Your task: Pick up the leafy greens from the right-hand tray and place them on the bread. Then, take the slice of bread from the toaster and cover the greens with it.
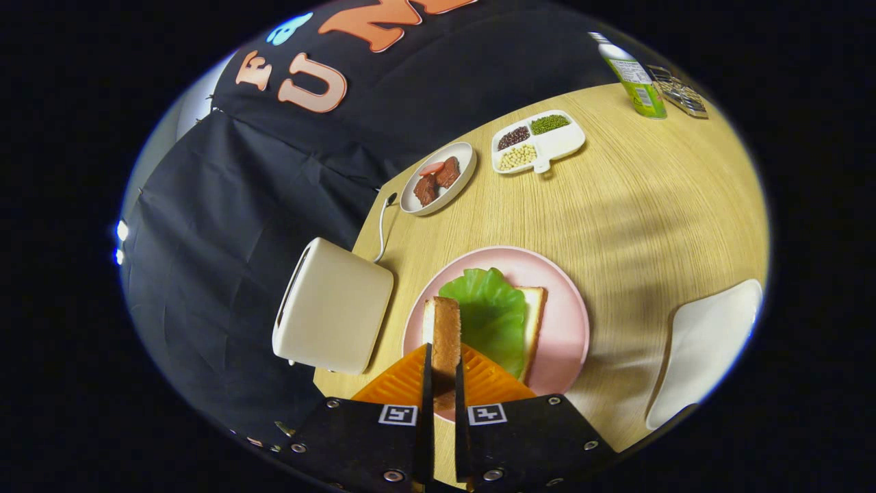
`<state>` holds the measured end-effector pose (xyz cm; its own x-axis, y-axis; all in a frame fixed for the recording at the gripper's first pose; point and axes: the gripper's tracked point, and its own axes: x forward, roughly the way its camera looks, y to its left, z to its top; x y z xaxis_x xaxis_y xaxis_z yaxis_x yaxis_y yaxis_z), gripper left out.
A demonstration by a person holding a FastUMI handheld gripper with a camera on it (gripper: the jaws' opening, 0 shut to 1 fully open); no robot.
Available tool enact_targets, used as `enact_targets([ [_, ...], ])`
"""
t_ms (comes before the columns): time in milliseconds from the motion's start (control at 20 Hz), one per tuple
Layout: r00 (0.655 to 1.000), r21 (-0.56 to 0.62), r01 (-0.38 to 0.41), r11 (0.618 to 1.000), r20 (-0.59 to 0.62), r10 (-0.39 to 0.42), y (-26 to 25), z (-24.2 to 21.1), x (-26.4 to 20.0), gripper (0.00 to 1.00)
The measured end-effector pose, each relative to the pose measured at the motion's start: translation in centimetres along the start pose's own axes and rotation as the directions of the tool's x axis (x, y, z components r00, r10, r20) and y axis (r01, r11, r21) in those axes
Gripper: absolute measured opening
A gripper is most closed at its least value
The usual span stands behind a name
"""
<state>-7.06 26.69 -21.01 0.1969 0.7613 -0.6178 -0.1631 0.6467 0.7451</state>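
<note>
- Hand-held gripper (443, 383) is clamping a slice of bread (445, 335) edge-on: I am seeing both fingers pressing on its flat faces, with only the slice's thickness between them, and the slice is standing upright out past the tips.
- I am hovering that slice over the near edge of the pink plate (564, 322), which is sitting on the tabletop (616, 205) just ahead of the fingers.
- On the plate the leafy greens (489, 308) are already lying on the lower slice (535, 308), whose crust is peeking out on the right of the leaf; the held slice is sitting just left of the leaf's middle.
- The toaster (335, 308) is standing to the left of the fingers, beside the plate, with its cord running away beyond it.
- The right-hand tray (705, 342) is off to the right of the fingers, well apart from the plate.
- Beyond the plate I am seeing a small dish of food (438, 179), a divided dish of beans (540, 140), and a green bottle (640, 79) farther off.
- I am judging the greens step as done and the covering step as under way, with the toast in transit.
- For the next move, I am thinking the slice needs turning from upright to flat, shifting a little right to centre over the leaf, lowering until it rests, and only then letting the fingers part.
</note>
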Motion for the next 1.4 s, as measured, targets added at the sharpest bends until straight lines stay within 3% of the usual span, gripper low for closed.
enact_targets([
  [150, 1.000, -0.025, 0.013, 1.000, 0.024, -0.012, 0.0, 0.1, 0.2, 0.13],
  [250, 0.998, -0.068, 0.046, 0.997, 0.054, -0.042, -0.5, 0.5, 0.0, 0.19],
  [400, 0.996, -0.114, 0.058, 0.992, 0.077, -0.049, -0.6, 0.5, -0.4, 0.37],
  [550, 0.987, -0.161, 0.104, 0.981, 0.135, -0.083, -1.5, 1.5, -0.8, 0.41],
  [800, 0.966, -0.268, 0.173, 0.948, 0.234, -0.111, -2.1, 2.8, -2.3, 0.62],
  [850, 0.956, -0.282, 0.200, 0.938, 0.264, -0.125, -2.5, 3.4, -2.6, 0.62],
  [1100, 0.856, -0.390, 0.353, 0.850, 0.502, -0.124, -1.1, 7.8, -6.3, 0.73],
  [1400, 0.678, -0.411, 0.512, 0.754, 0.733, -0.061, 3.3, 11.9, -12.2, 0.83],
])
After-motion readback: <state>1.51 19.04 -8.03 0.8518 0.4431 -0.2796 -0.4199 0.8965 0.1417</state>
